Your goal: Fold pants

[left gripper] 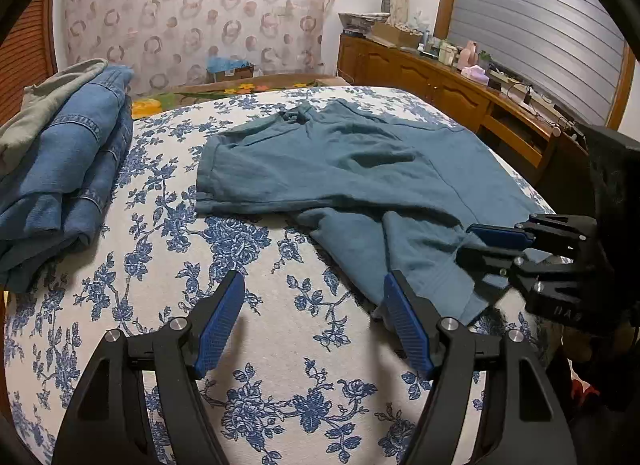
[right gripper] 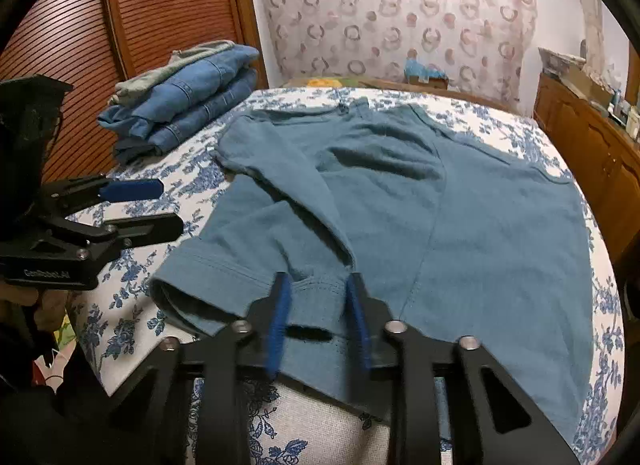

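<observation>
Teal pants (left gripper: 352, 173) lie spread on the floral bed cover, one leg folded over the other; they also show in the right wrist view (right gripper: 460, 217). My left gripper (left gripper: 314, 289) is open and empty, low over the bed just left of the near leg hem. My right gripper (right gripper: 318, 285) is partly open, its blue pads either side of the hem of the near leg, with cloth between them; it also shows in the left wrist view (left gripper: 472, 243). The left gripper also shows in the right wrist view (right gripper: 168, 205), open.
A stack of folded jeans (left gripper: 68, 169) with a grey garment on top sits at the bed's far left. A wooden sideboard (left gripper: 460, 85) with clutter runs along the right. A slatted wardrobe door (right gripper: 80, 25) stands behind the stack.
</observation>
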A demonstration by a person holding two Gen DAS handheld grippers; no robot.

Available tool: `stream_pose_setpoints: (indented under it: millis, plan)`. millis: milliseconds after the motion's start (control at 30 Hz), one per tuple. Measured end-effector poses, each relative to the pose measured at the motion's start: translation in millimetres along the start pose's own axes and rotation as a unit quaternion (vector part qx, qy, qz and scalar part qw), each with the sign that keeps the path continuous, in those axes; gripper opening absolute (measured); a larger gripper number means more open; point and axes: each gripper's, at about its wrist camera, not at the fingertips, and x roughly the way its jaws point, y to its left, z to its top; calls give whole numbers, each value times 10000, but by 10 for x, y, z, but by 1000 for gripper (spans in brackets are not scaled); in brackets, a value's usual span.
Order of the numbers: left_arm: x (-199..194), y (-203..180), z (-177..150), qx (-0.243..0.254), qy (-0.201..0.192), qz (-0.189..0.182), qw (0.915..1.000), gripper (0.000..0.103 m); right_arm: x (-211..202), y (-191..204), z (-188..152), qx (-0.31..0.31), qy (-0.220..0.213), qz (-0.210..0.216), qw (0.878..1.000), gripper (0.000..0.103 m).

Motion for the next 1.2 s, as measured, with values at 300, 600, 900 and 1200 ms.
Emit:
stream_pose_setpoints:
  millis: [300,600,900,1200]
  plan:
    - [-35,-120,114,106,-109,-101,9998,73,-351,-17,43,-92,-554,98,9984,7]
    - [-52,-332,292,328,-288,-246,9987,73,-857,-206,29,2,-1097,-318,9935,7]
    - [1,-533,402,532,-311,-375,9974,74,-1260,-387,-220,232,-1245,-763,9890,7]
    - [106,-710,403,639,-186,-452,9968,74,-1254,-374,-476,525,-892,-964,9900,7]
